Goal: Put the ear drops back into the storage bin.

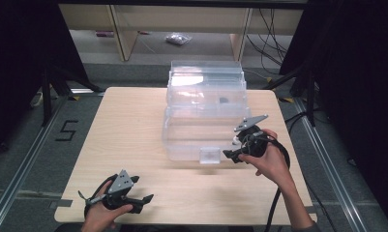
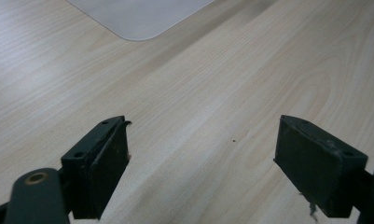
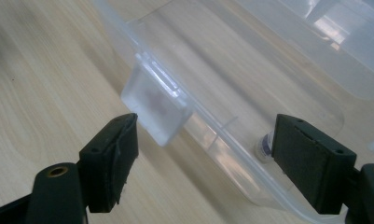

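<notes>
Two hands are seen at the bottom of the high view, each with a black gripper. Beneath them, the wide table (image 1: 133, 145) is made of pale, smooth wood with fine lines in it. At the middle of the table a big box (image 1: 203, 121) of clear plastic is set, with its lid thrown back behind it. On the near wall of the box a small square latch (image 1: 210, 155) is found.

From above, the right gripper (image 1: 230, 154) is held just beside that latch, and the left gripper (image 1: 145, 199) is kept low at the near edge, well apart from the box.

Up close, more is told. In the right gripper view the latch (image 3: 156, 105) is shown as a cloudy, blocky flap between the wide-apart jaws, and nothing is pinched. A small round thing (image 3: 265, 147) is seen through the clear wall; what it is cannot be told. In the left gripper view the jaws are spread wide over bare wood.
</notes>
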The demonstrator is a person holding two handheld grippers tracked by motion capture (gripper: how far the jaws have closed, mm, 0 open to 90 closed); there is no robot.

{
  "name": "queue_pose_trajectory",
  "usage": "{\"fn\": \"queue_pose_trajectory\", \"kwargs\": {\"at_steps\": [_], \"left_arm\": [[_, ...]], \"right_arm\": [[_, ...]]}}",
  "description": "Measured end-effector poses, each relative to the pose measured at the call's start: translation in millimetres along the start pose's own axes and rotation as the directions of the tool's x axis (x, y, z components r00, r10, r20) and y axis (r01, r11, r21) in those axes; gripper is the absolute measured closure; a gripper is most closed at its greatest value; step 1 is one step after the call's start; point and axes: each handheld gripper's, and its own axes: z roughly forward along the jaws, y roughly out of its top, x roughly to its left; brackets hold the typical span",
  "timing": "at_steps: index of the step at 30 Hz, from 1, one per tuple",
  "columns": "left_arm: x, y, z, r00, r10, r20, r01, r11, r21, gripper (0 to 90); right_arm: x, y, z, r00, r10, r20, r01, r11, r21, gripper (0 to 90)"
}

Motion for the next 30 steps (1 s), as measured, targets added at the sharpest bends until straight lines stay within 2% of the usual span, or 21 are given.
{"fn": "queue_pose_trajectory", "kwargs": {"at_steps": [1,2,3,4,5,6,7,8,9,11,12,18,19,20,21,22,23,24,30], "left_arm": [[0.1,0.1,0.0,1.0000,0.000,0.000,0.000,1.0000,0.001,16.8],[0.0,0.2,0.0,1.0000,0.001,0.000,-0.001,1.0000,0.001,16.8],[0.6,0.5,-0.9,0.9999,0.011,-0.008,-0.010,0.9999,0.011,16.8],[1.4,0.7,-1.2,0.9997,0.022,-0.006,-0.022,0.9997,0.014,16.8],[1.3,0.6,-1.2,0.9998,0.019,-0.005,-0.019,0.9997,0.014,16.8],[1.3,0.6,-1.2,0.9998,0.018,-0.009,-0.017,0.9997,0.014,16.8],[0.1,0.2,-0.4,1.0000,0.002,0.001,-0.002,1.0000,0.003,16.8],[1.1,0.5,-1.3,0.9998,0.015,-0.008,-0.015,0.9998,0.016,16.9],[1.5,0.7,-1.3,0.9997,0.022,-0.006,-0.022,0.9997,0.014,16.8],[1.3,0.7,-1.2,0.9998,0.019,-0.004,-0.019,0.9997,0.014,16.8],[1.4,0.7,-1.2,0.9998,0.021,-0.005,-0.021,0.9997,0.014,16.9],[1.3,0.7,-1.4,0.9998,0.019,-0.005,-0.019,0.9997,0.013,16.9],[1.3,0.7,-1.4,0.9998,0.019,-0.005,-0.019,0.9997,0.013,16.8],[1.8,1.2,-2.3,0.9998,0.020,0.007,-0.020,0.9995,0.026,16.8],[1.6,1.1,-2.1,0.9998,0.019,0.006,-0.019,0.9995,0.024,16.9],[1.5,1.0,-1.8,0.9998,0.018,0.003,-0.018,0.9996,0.019,16.8],[1.3,0.8,-1.4,0.9998,0.020,-0.004,-0.020,0.9997,0.013,16.8],[1.3,0.8,-1.4,0.9998,0.021,-0.005,-0.021,0.9997,0.013,16.8],[1.6,1.1,-2.2,0.9998,0.019,0.005,-0.019,0.9995,0.024,16.8]], "right_arm": [[1.4,-1.7,0.1,0.9999,0.016,-0.005,-0.016,1.000,0.002,23.9],[1.2,-2.6,1.8,1.0000,0.003,-0.003,-0.003,1.000,-0.012,23.9],[3.1,-3.2,0.7,0.9998,0.021,-0.002,-0.021,1.000,0.002,23.8],[2.5,-3.5,0.2,0.9999,0.005,-0.013,-0.005,1.000,-0.002,23.9],[3.2,-3.7,-1.0,0.9999,0.005,0.012,-0.005,1.000,-0.007,23.8],[4.0,-3.8,-1.7,1.0000,0.006,-0.006,-0.006,1.000,-0.013,23.8],[5.6,-4.2,-1.2,0.9999,0.016,0.005,-0.016,1.000,-0.027,23.8],[4.5,-4.2,-2.8,0.9998,-0.022,0.001,0.022,0.999,-0.024,23.7],[6.0,-4.5,-3.6,0.9999,-0.009,-0.005,0.009,1.000,-0.020,23.7],[6.3,-6.1,-2.2,0.9995,-0.032,-0.007,0.032,0.999,-0.036,23.7],[8.1,-6.8,-3.4,0.9998,-0.015,-0.009,0.015,0.999,-0.028,23.7],[11.1,-12.5,-2.3,0.9990,-0.043,-0.016,0.042,0.998,-0.046,23.3],[13.4,-13.4,-2.7,0.9996,-0.026,-0.009,0.026,0.999,-0.047,23.3],[13.8,-14.3,-2.9,0.9993,-0.036,-0.005,0.036,0.998,-0.053,22.9],[15.9,-15.5,-2.4,0.9995,-0.032,-0.002,0.032,0.997,-0.066,22.2],[15.7,-16.2,-2.6,0.9987,-0.050,0.010,0.051,0.996,-0.069,22.0],[17.5,-17.5,-1.5,0.9990,-0.043,0.008,0.044,0.996,-0.079,21.9],[18.3,-18.3,-2.3,0.9989,-0.047,-0.003,0.047,0.997,-0.064,21.8],[25.9,-24.2,0.8,0.9983,-0.058,-0.001,0.058,0.996,-0.071,21.8]]}}
